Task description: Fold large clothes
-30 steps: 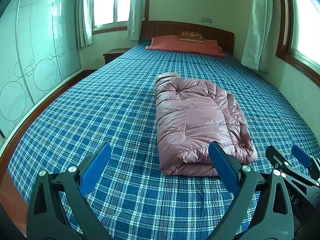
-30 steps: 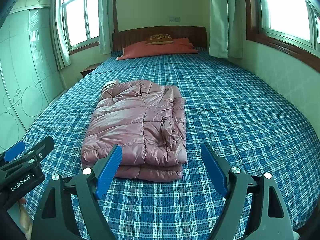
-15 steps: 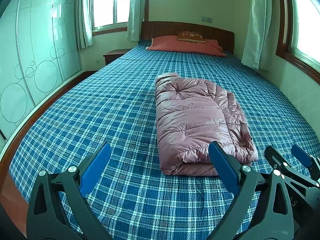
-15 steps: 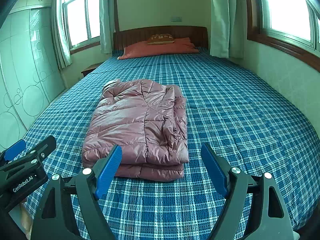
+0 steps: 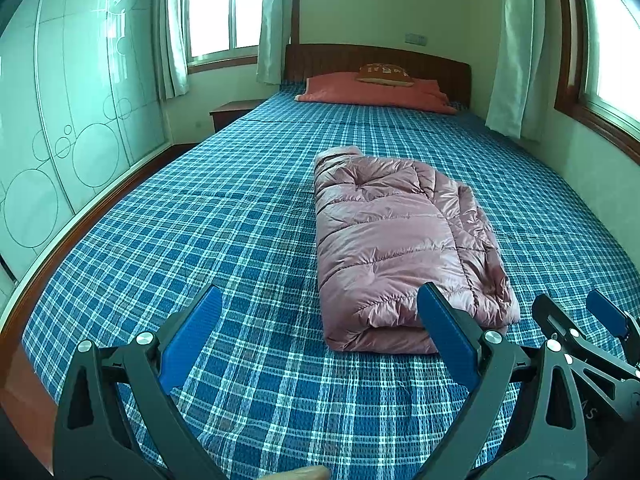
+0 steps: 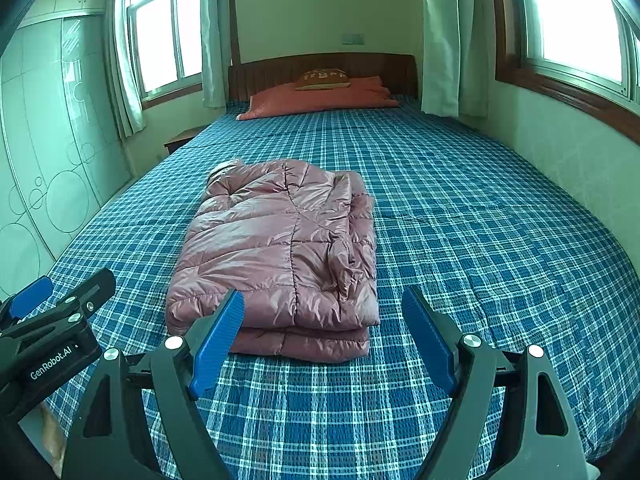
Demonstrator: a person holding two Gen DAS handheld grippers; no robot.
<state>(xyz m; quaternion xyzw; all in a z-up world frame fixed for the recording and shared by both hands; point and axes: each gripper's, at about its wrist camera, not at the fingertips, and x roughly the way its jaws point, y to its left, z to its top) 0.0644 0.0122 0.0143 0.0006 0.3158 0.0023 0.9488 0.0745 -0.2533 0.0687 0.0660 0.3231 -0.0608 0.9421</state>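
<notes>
Pink puffer jacket [image 5: 396, 244] (folded, glossy) on bed [image 5: 200, 220]

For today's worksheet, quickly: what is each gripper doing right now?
Left gripper: open, holding nothing.
Right gripper: open, holding nothing; the pink jacket lies folded beyond it.

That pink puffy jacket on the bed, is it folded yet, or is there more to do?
Looks done: the pink jacket lies in a compact, layered bundle on the plaid bed. In hand: nothing; the left gripper and right gripper hover with jaws open, apart from it. Left: perhaps tidying the rumpled right edge.
</notes>
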